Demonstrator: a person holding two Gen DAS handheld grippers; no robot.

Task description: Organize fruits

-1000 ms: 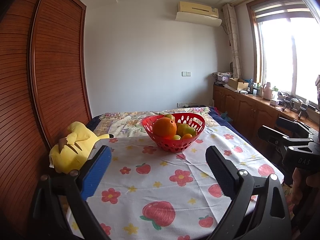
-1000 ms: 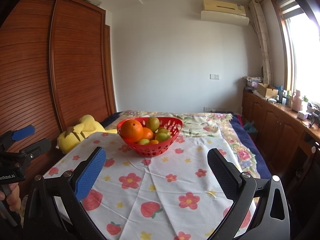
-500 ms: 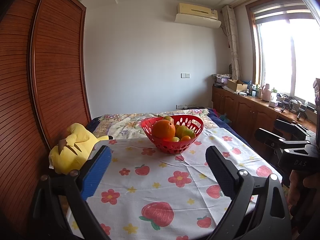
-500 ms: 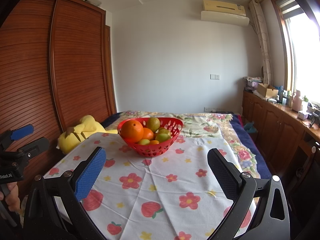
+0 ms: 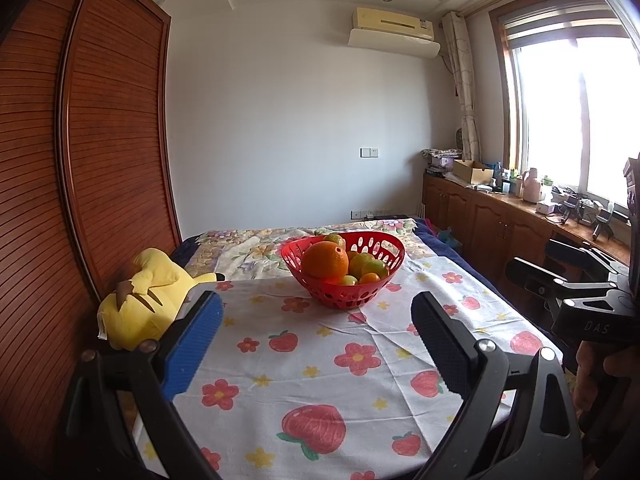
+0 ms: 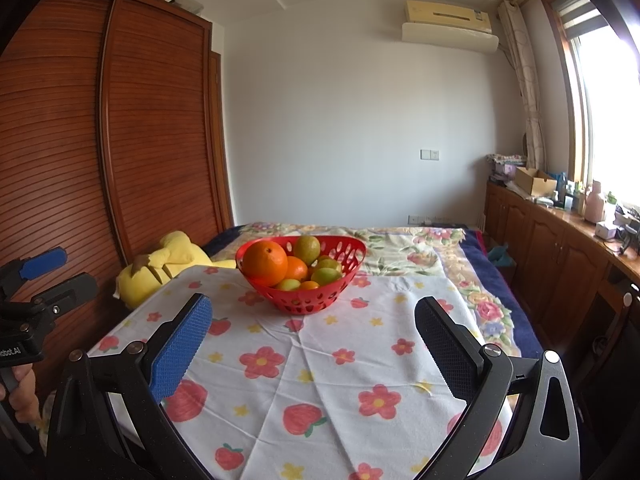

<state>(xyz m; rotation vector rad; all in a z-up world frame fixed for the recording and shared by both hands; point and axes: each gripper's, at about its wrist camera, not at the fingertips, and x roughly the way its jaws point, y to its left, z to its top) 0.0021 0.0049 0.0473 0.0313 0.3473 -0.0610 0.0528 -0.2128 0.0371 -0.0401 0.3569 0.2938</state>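
A red plastic basket (image 5: 384, 246) (image 6: 344, 284) stands on the flowered white cloth (image 5: 320, 344) (image 6: 320, 360). It holds a large orange (image 5: 324, 259) (image 6: 265, 262), smaller oranges and green fruits (image 6: 307, 249). My left gripper (image 5: 316, 312) is open and empty, well short of the basket. My right gripper (image 6: 314, 316) is open and empty, also short of it. Each gripper shows at the edge of the other's view: the right gripper at the right of the left wrist view (image 5: 532, 268), the left gripper at the left of the right wrist view (image 6: 60, 272).
A yellow plush toy (image 5: 148, 300) (image 6: 160, 268) lies at the cloth's left edge by the wooden wardrobe (image 5: 100, 160). A floral bedspread (image 6: 400, 244) lies behind the basket. A cluttered wooden counter (image 5: 520, 208) runs under the window on the right.
The left wrist view has shifted slightly, so the basket sits a little lower and further left. The right wrist view is almost unchanged. Both grippers stay open.
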